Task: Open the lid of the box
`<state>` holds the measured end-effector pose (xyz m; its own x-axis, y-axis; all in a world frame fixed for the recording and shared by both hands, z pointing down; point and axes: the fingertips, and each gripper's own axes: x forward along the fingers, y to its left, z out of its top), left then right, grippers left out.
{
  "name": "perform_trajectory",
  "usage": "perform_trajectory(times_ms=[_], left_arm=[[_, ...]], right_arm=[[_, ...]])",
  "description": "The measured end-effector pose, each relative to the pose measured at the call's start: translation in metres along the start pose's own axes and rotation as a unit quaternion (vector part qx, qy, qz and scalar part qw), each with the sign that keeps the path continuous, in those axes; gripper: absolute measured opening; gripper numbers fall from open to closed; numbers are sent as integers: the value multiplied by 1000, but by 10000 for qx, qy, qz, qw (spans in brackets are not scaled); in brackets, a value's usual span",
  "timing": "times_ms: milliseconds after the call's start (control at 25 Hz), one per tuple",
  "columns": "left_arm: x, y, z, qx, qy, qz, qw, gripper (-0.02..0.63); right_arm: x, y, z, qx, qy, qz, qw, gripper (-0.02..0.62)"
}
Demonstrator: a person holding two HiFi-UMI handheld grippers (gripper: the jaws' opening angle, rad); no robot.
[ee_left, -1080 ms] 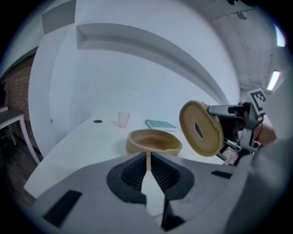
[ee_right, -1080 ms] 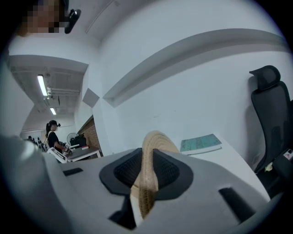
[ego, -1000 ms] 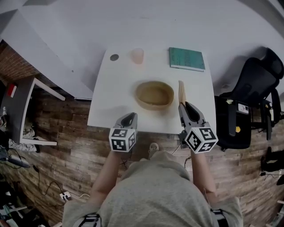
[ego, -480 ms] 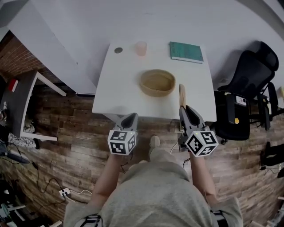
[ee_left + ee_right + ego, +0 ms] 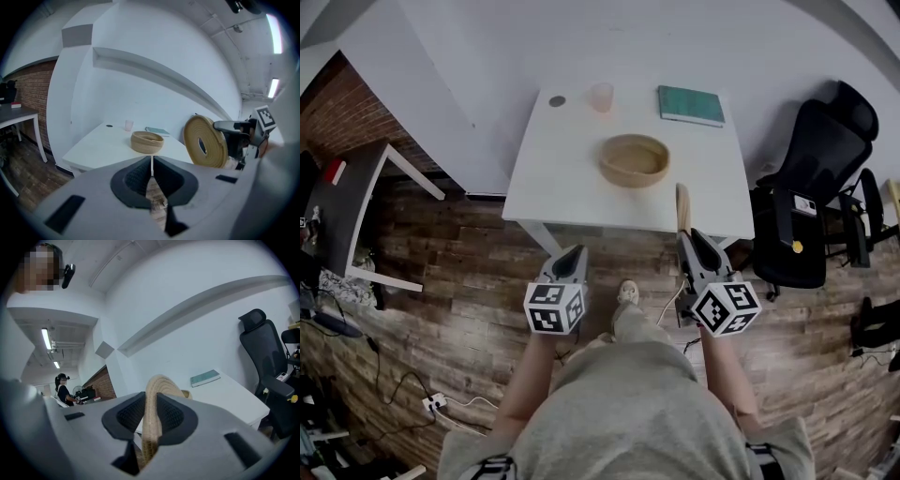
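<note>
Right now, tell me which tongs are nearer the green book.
Right. The right tongs, holding the lid, face the book head-on; the left tongs sit farther left.

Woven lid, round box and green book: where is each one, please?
woven lid point(image 5: 196, 132), left gripper view, on its flat face.
round box point(image 5: 634, 180), head view, on its near wall.
green book point(image 5: 690, 105), head view, middle of its cover.

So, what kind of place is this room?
Probably an office or workroom: a white table, a black office chair beside it, and ceiling strip lights suggest so.
</note>
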<state>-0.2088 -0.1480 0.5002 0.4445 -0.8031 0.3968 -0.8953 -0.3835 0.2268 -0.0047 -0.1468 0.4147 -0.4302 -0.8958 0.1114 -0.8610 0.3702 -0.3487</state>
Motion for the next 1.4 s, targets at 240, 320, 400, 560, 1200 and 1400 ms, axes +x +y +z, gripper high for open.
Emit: perform_trajectory(times_ms=[240,320,400,560,1200,1400], left_arm=[[-31,-11,-10,15,-91,-51,9999,17],[-39,-13,-11,13,-122,-46,9999,17],[-46,-15,-13,12,-152,-59,9999,17],[-57,-19,-19,12,-185,-63,9998,17],[-61,-27,-16,39,-264,-89,9996,17],[-60,-25,-15,20,-278,-69,9996,16]], right_arm=[[-25,22,-9,8,-18,103,9999,78],[-33,28,-11,5,-24,132,9999,78],[-38,34,-13,-15,-36,154,9999,78],[-48,43,-17,-22,-64,189,9998,78],[-53,47,-19,-172,-37,202,9996,77],[-49,46,-22,-169,16,217,9996,77]])
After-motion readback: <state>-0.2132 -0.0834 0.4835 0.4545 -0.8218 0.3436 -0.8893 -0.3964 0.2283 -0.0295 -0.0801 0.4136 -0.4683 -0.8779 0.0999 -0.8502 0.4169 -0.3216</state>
